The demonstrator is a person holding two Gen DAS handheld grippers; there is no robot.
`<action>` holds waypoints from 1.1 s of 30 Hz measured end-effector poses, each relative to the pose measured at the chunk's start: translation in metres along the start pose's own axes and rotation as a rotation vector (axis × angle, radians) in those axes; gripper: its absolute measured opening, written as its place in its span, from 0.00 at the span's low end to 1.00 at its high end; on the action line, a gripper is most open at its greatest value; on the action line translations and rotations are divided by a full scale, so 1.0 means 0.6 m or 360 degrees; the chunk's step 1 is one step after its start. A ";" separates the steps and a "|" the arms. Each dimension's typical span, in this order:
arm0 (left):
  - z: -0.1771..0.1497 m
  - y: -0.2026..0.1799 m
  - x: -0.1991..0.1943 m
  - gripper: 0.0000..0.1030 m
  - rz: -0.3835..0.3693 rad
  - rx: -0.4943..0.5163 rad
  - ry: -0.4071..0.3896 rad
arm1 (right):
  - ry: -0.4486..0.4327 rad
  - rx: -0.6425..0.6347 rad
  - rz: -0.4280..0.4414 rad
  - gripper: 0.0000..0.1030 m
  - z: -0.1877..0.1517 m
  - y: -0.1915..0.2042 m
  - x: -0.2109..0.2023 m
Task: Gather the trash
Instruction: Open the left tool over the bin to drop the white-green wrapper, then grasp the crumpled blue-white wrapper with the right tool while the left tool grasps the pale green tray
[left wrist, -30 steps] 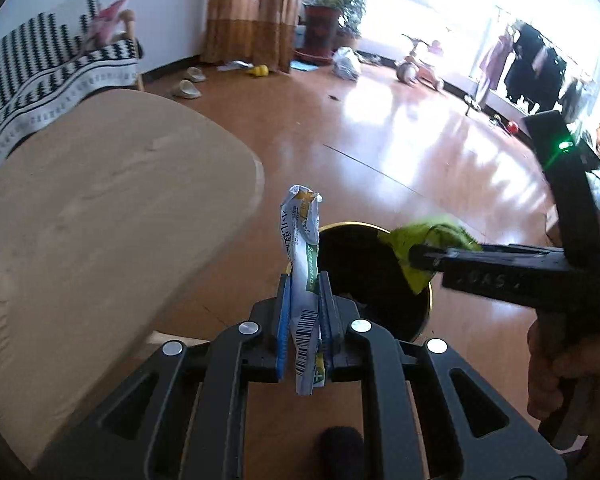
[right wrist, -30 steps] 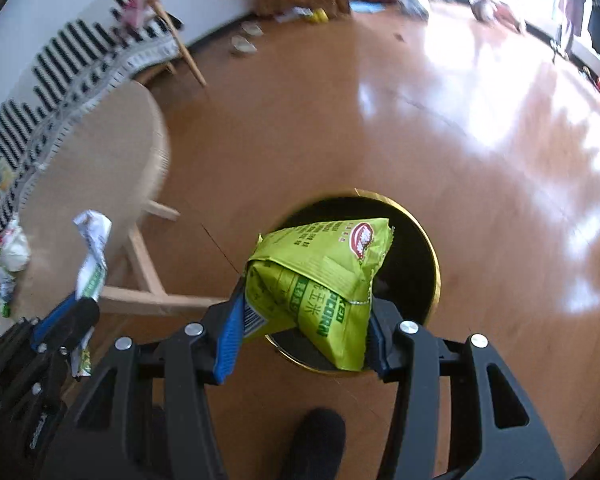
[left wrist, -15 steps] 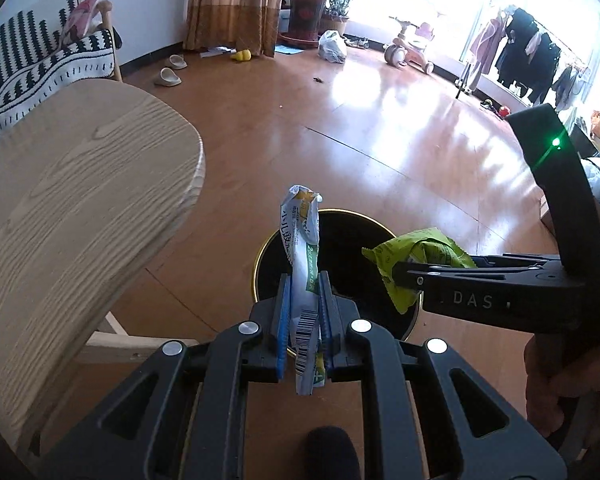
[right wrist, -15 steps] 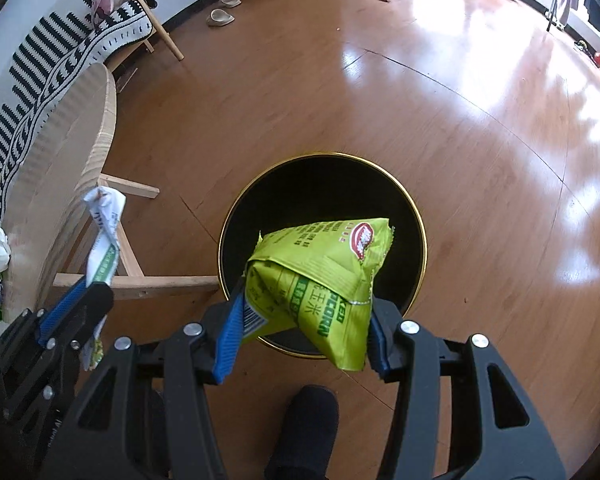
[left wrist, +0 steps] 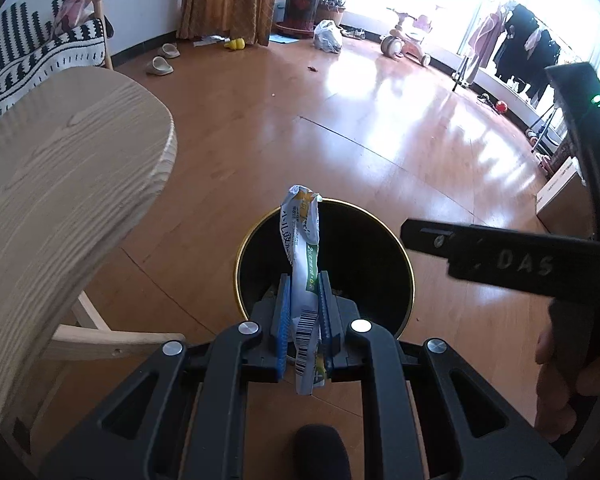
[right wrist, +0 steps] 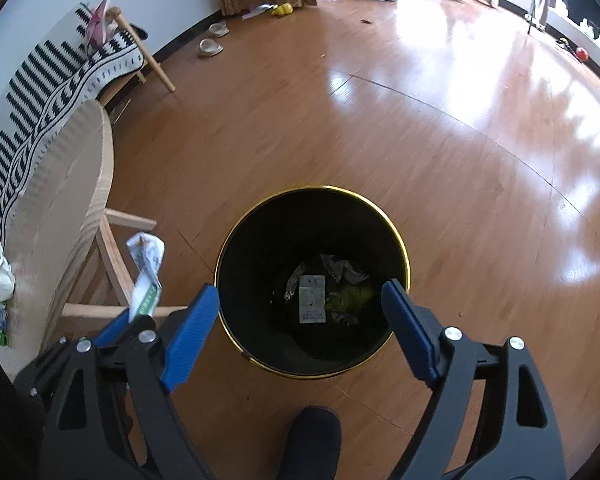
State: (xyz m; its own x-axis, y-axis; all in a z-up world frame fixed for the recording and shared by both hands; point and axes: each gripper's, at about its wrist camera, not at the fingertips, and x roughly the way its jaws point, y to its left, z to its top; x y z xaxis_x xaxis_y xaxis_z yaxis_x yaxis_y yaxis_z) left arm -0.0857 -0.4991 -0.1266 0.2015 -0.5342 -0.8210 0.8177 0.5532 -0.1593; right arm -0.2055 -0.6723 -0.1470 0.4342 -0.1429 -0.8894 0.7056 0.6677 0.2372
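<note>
A: We held the left gripper [left wrist: 303, 312] pinched tight on a crumpled white and green wrapper [left wrist: 303, 264], which stood upright between its blue pads. Just beyond the fingertips sat the black bin [left wrist: 380, 256] with a gold rim, on the wooden floor [left wrist: 340, 120].

B: And our right gripper [right wrist: 300, 312]?

A: Its jaws were opening, with nothing between them. It pointed straight down over the mouth of the bin. A green snack bag [right wrist: 350, 298] lay at the bottom among other scraps and a small white packet [right wrist: 312, 300].

B: What had changed from a moment earlier?

A: Half a second before, we had that green bag clamped in the right gripper above the bin. By this moment it had dropped inside. The left gripper kept its wrapper throughout and had come closer to the bin.

B: Anything nearby?

A: A round wooden table [left wrist: 60, 184] stood to the left, near the bin.
</note>
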 end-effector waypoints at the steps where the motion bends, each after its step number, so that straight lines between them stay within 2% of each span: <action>1: -0.001 0.001 0.003 0.12 -0.0012 -0.0002 0.0008 | -0.0008 0.0011 -0.0001 0.79 0.000 -0.002 -0.002; 8: 0.001 0.001 0.039 0.13 -0.0183 -0.0037 0.0060 | -0.0052 0.0100 -0.0036 0.79 0.002 -0.031 -0.012; 9: 0.004 0.002 0.046 0.20 -0.0194 -0.0042 0.0069 | -0.0057 0.0109 -0.0038 0.79 0.003 -0.034 -0.013; 12: 0.006 0.007 0.051 0.65 -0.0199 -0.0077 0.0051 | -0.0072 0.0129 -0.0043 0.79 0.001 -0.042 -0.018; 18: 0.010 0.019 0.038 0.70 -0.0166 -0.0105 0.0032 | -0.0062 0.0126 -0.0025 0.79 0.003 -0.035 -0.020; 22: 0.014 0.045 -0.008 0.77 -0.0113 -0.0120 -0.0003 | -0.0066 0.0079 0.0021 0.79 0.007 -0.002 -0.027; 26: 0.013 0.095 -0.078 0.79 -0.0061 -0.0155 -0.0067 | -0.0089 -0.0055 0.0084 0.79 0.009 0.079 -0.038; 31: -0.003 0.206 -0.191 0.82 0.0131 -0.0240 -0.0208 | -0.0106 -0.0257 0.0208 0.80 0.002 0.221 -0.047; 33: -0.018 0.266 -0.243 0.82 0.0252 -0.0314 -0.0259 | -0.0108 -0.0325 0.0263 0.80 -0.004 0.278 -0.049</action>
State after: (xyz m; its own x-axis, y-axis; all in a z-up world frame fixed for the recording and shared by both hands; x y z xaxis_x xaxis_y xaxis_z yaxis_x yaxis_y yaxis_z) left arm 0.0099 -0.3260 -0.0384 0.4146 -0.5180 -0.7481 0.6518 0.7428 -0.1531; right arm -0.1016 -0.5551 -0.0823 0.5756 -0.0638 -0.8152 0.4974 0.8187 0.2870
